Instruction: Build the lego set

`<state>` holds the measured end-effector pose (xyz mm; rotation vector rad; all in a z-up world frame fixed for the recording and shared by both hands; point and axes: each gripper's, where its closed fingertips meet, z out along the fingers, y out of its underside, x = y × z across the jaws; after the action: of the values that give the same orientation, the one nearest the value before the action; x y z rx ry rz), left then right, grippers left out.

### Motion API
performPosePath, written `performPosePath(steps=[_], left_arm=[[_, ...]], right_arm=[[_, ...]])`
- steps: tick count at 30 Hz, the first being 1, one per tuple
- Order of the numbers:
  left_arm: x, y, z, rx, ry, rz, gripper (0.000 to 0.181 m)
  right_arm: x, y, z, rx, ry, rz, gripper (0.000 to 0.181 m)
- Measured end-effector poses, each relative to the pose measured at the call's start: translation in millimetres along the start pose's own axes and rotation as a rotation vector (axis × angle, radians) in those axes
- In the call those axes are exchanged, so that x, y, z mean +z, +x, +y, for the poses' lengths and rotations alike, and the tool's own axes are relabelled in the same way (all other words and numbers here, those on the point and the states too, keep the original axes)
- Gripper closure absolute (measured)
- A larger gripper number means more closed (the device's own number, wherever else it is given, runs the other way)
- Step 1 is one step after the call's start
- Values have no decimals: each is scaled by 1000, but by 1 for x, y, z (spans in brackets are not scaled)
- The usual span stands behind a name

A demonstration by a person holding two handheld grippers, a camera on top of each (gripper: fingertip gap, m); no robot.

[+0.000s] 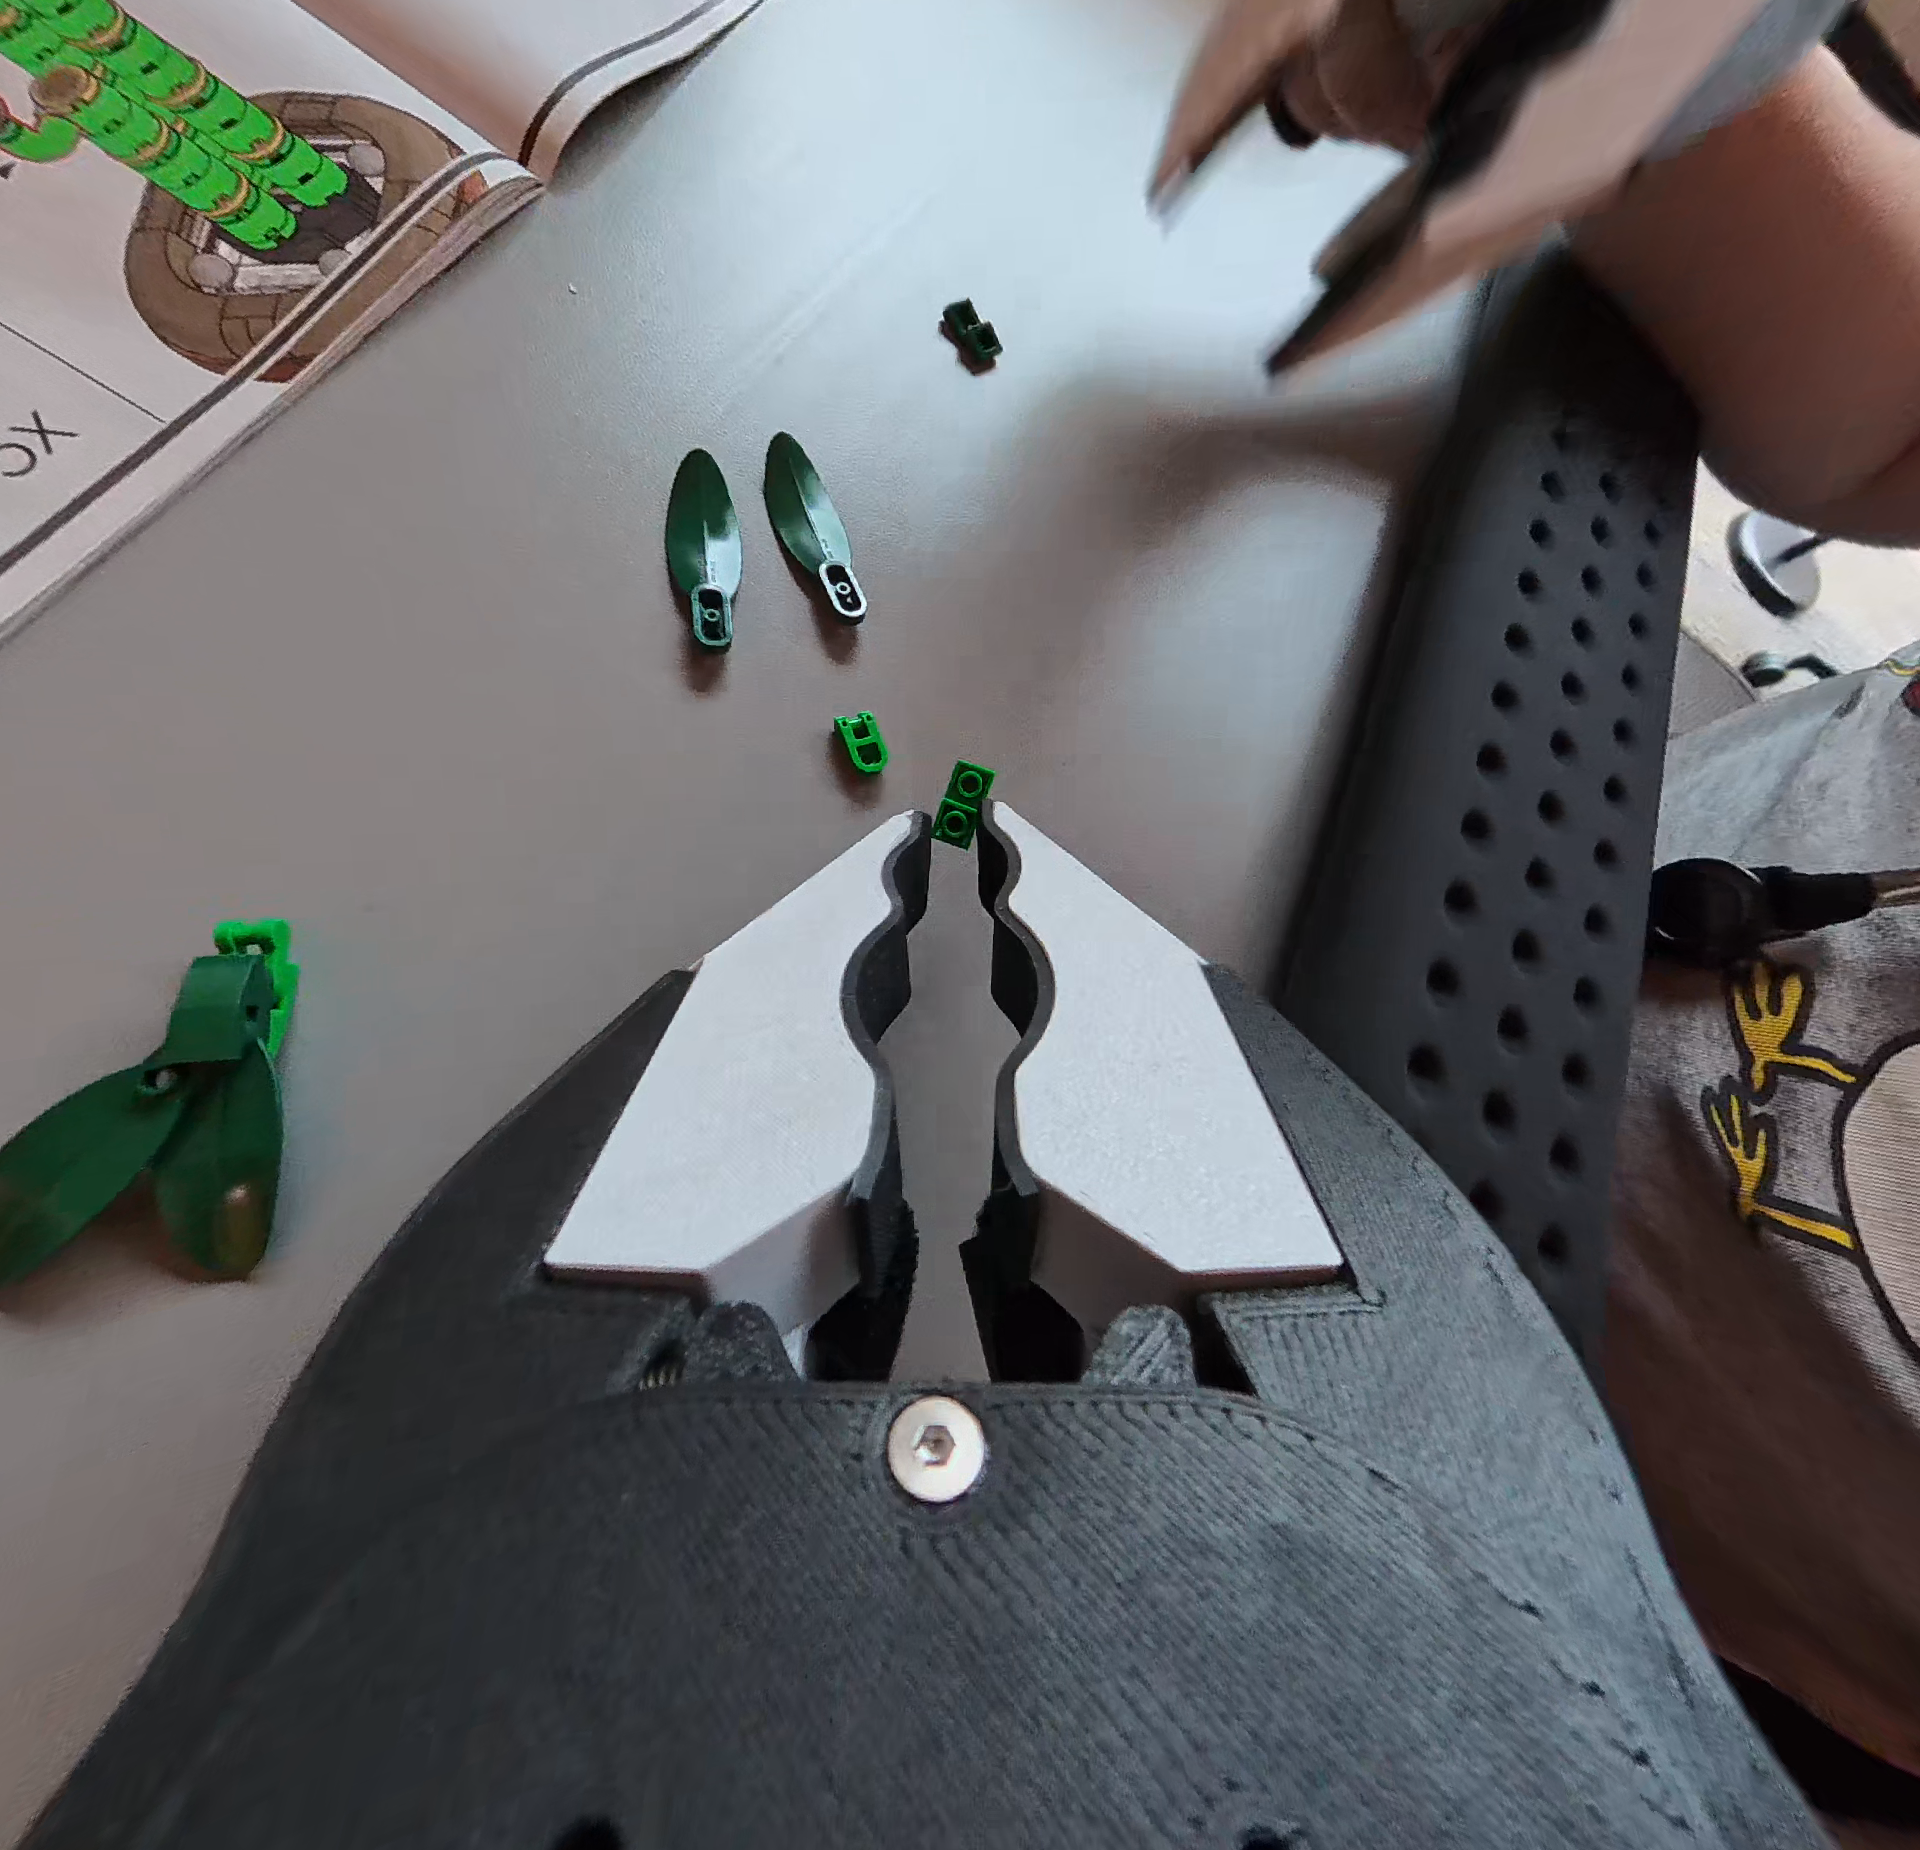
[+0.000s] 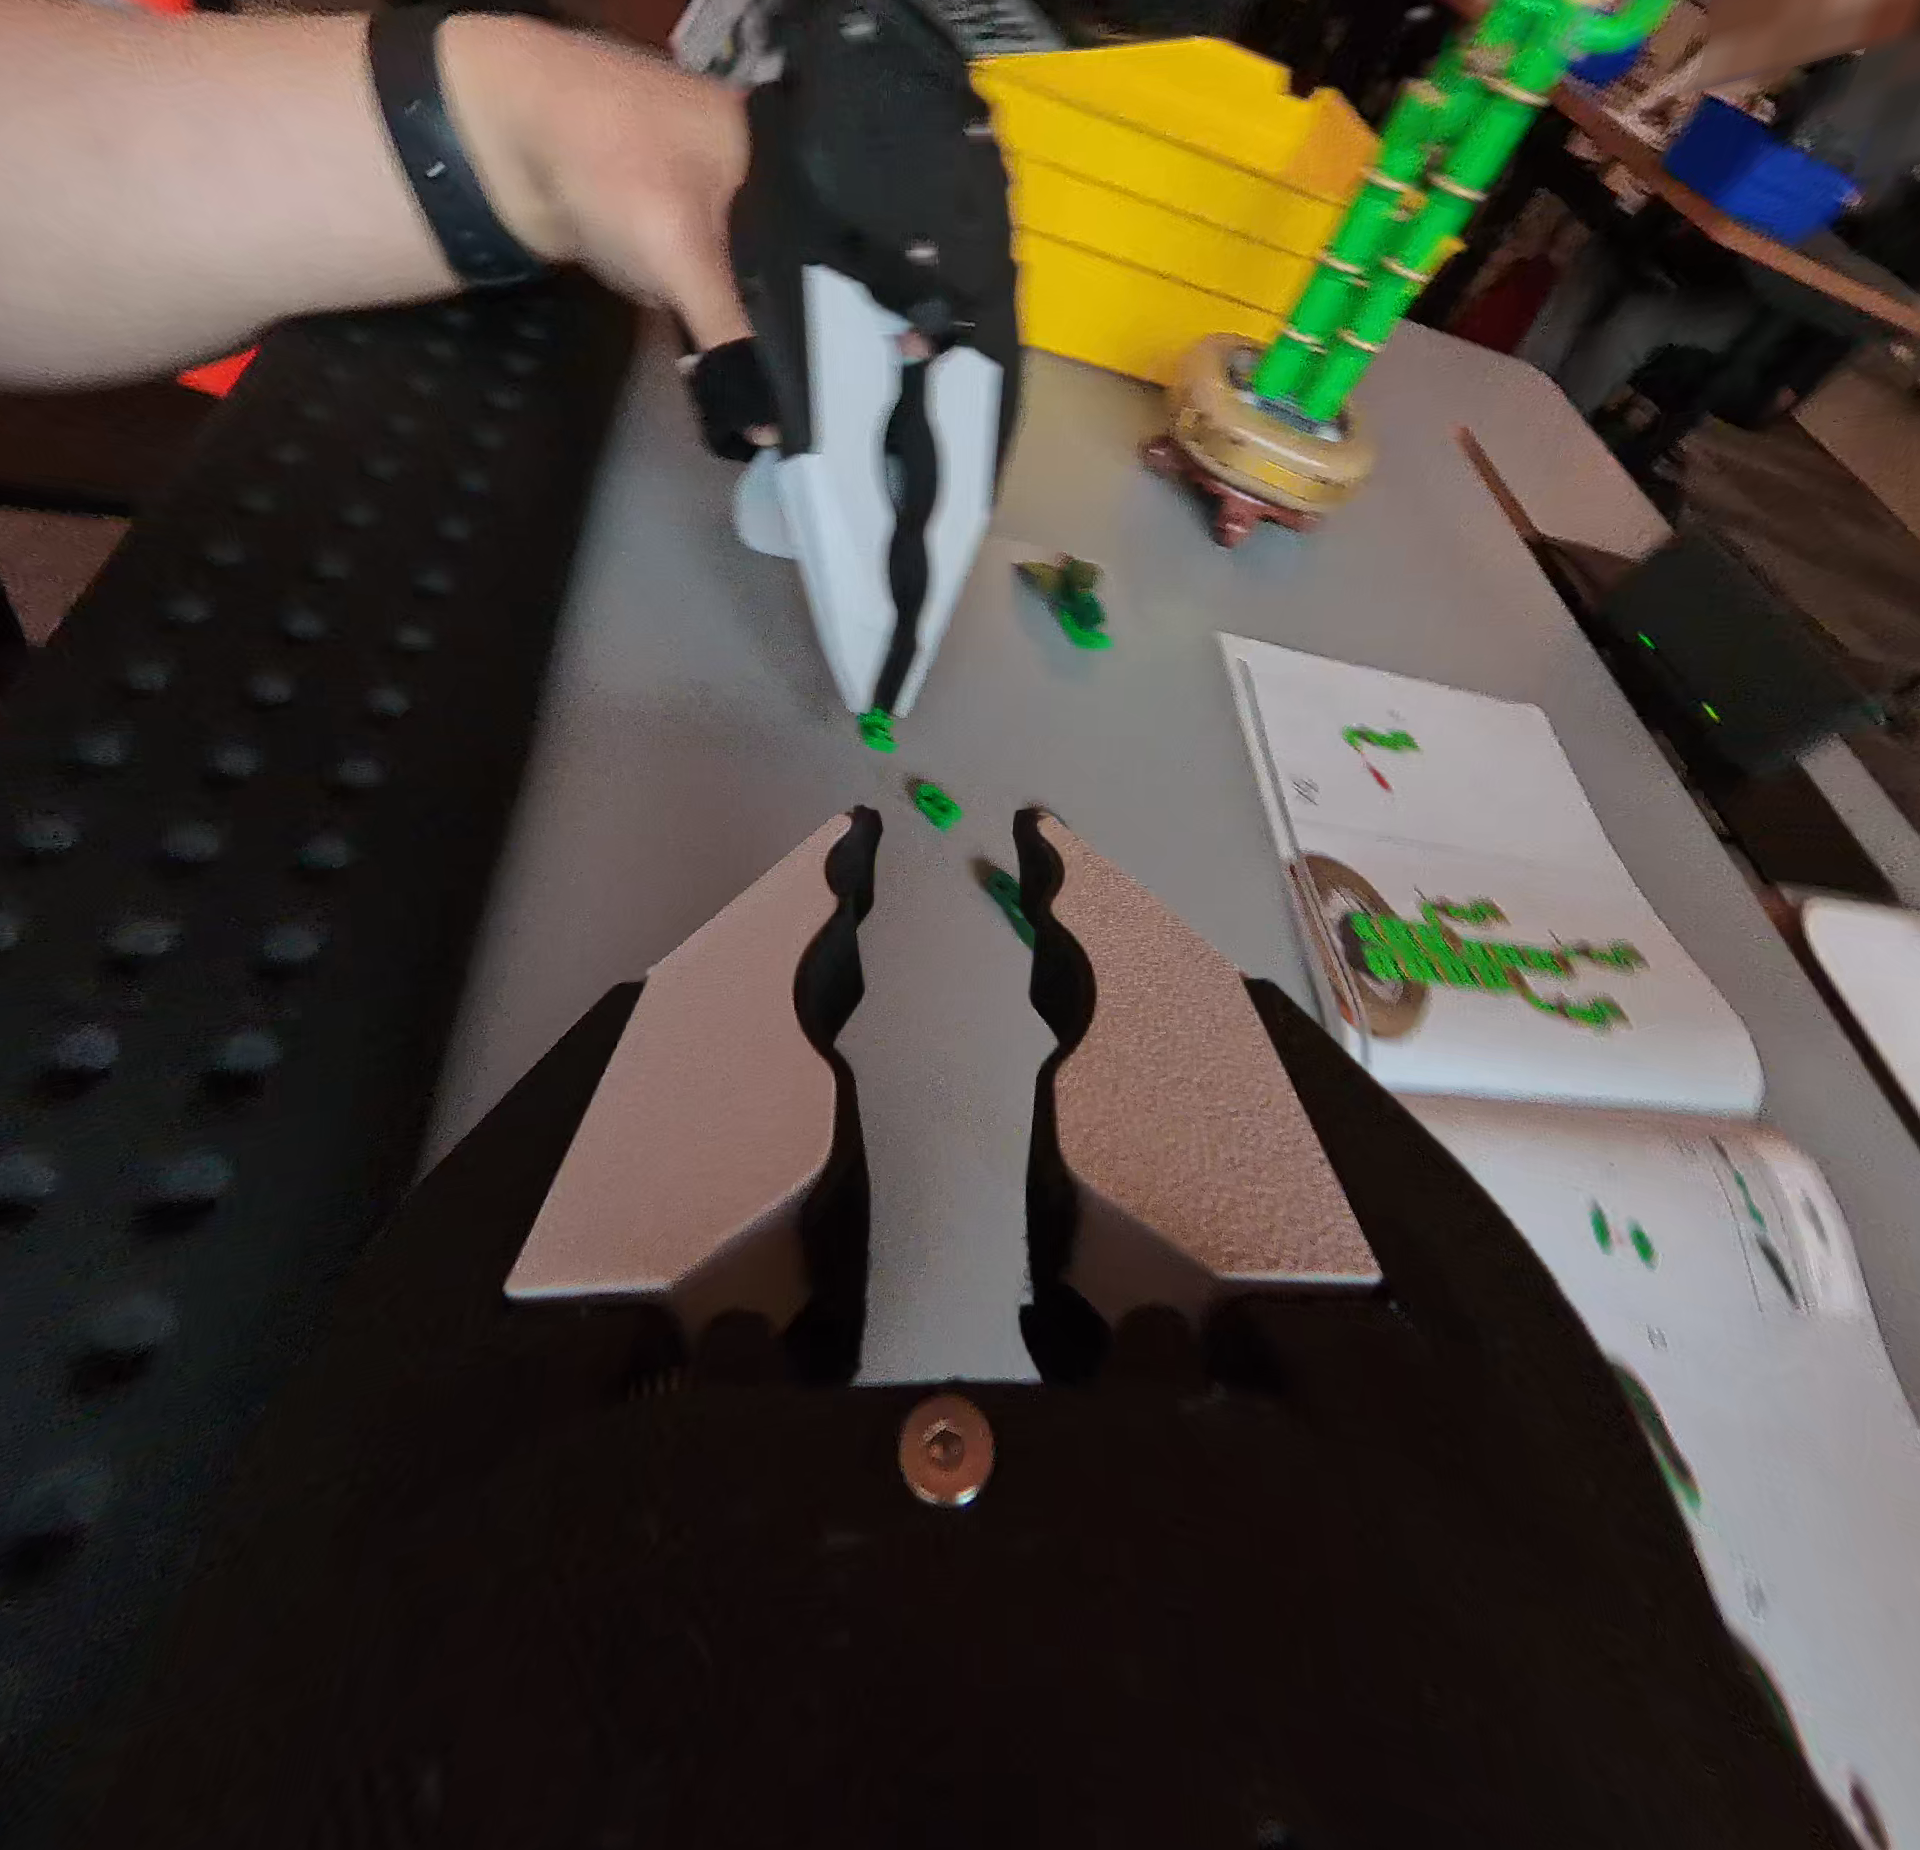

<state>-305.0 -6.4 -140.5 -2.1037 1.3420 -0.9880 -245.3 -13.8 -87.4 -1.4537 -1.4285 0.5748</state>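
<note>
A: Counter [image 1: 416,720] first — what lies on the grey top?

B: Two dark green leaf pieces [image 1: 764,538] side by side, a small bright green clip piece [image 1: 860,741] just below them, and a dark green clip [image 1: 972,331] farther up. At the left edge sits a built cluster of leaves [image 1: 156,1114] with a bright green end.

A: And the left tool [image 1: 956,826]?

B: Nearly closed, its tips pinching a small green two-stud plate [image 1: 962,805]. The plate's far end pokes out past the tips, just above the counter.

A: The right tool [image 2: 948,821]?

B: Parted at a moderate gap, nothing between its fingers. It hangs over the counter; the clip piece shows just beyond its tips, and a leaf lies beside the right finger. This view is blurred.

A: Anything else?

B: The open instruction booklet [image 2: 1507,865] lies to the right in the right wrist view. Behind it stands the green bamboo model [image 2: 1382,231] in its tan round base, near yellow bins [image 2: 1143,179]. A perforated black chair back [image 1: 1517,865] rises at the counter's edge.
</note>
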Motion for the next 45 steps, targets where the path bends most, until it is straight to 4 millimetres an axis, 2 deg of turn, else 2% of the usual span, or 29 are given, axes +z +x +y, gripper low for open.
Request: performPosePath(steps=[2, 5, 9, 15, 18, 22, 25, 32, 36, 42, 45], left_arm=[[3, 2, 2, -11, -25, 10, 174], [6, 4, 4, -21, -44, 26, 174], [6, 7, 5, -46, -46, 53, 174], [4, 13, 2, -56, -27, 82, 174], [5, 14, 2, -55, -27, 89, 175], [3, 15, -1, -60, -3, 93, 175], [-2, 15, -11, -86, 68, 112, 173], [-38, 12, -53, -181, 402, 210, 147], [-57, 18, -65, -203, 524, 292, 148], [-51, 27, -62, -269, 515, 387, 143], [-46, 26, -60, -273, 500, 361, 148]], right_arm=[[24, -18, 0, -145, -64, -9, 156], [46, -24, 10, -372, -162, 45, 160], [61, -30, 18, -541, -207, 66, 161], [72, -33, 20, -630, -235, 91, 162], [73, -32, 20, -632, -243, 97, 176], [72, -31, 18, -617, -235, 101, 177], [69, -26, 12, -604, -209, 138, 178], [53, -2, -11, -386, -61, 220, 178], [43, 5, -22, -254, 32, 219, 178], [36, 7, -30, -220, 78, 219, 178], [36, 5, -29, -248, 67, 223, 178]])
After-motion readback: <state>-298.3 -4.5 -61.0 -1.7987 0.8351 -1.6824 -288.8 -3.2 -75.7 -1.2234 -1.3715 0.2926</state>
